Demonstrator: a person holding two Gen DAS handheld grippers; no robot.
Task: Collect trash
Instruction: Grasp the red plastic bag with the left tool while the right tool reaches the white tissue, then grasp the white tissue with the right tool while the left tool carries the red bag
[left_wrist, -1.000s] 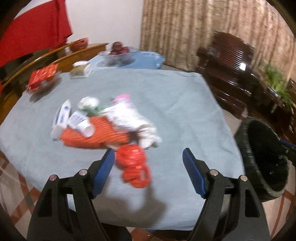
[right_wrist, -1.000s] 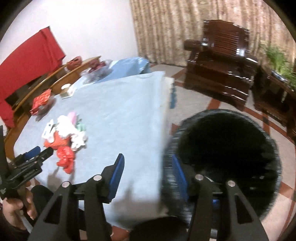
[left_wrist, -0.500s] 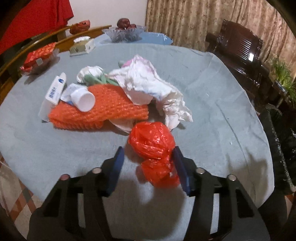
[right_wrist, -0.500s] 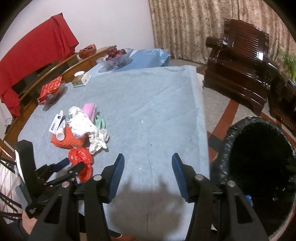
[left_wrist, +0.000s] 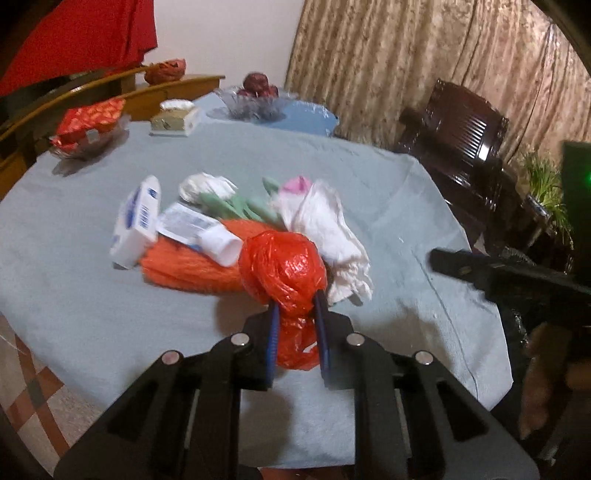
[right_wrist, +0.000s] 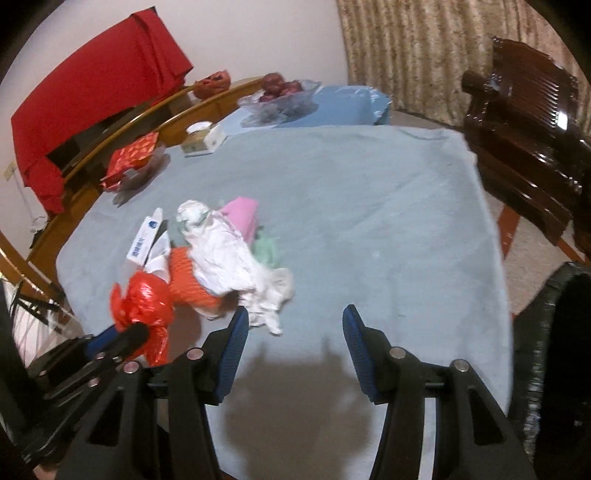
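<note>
- Starting at the far left, a red cloth (right_wrist: 92, 107) is seen draped over wooden furniture, and a red patterned packet (left_wrist: 90, 120) is seen lying in a glass dish near the table's back edge.
- A tissue box (left_wrist: 175, 120) is set just beside that dish, and a glass bowl of dark red fruit (left_wrist: 256, 98) is placed further back on a blue surface.
- The table is covered by a grey-blue tablecloth (right_wrist: 369, 206), and the trash is gathered in one heap left of its middle.
- At the heap's left, a white carton with blue print (left_wrist: 136, 221) is propped against a white tube (left_wrist: 201, 232), and both are rested on an orange foam net (left_wrist: 192, 267).
- A crumpled white tissue ball (left_wrist: 207, 186), pale green scraps (left_wrist: 236, 206) and a pink piece (right_wrist: 242, 214) are piled behind; crumpled white paper (right_wrist: 236, 266) is spread across the heap's right side.
- The red plastic bag (left_wrist: 286, 275) is grasped by the left gripper (left_wrist: 295, 306): its jaws have just been closing, and the bag's twisted lower part is pinched between the blue pads, with the bulging knot standing above them at the heap's near edge.
- The right gripper (right_wrist: 291, 321) is held released over bare cloth, with nothing between its fingers; the white paper's tip is seen just beside its left pad.
- At the far right, a black-lined trash bin (right_wrist: 554, 350) is stood on the floor by the table's corner, and a dark wooden chair (right_wrist: 524, 122) is seen behind.
</note>
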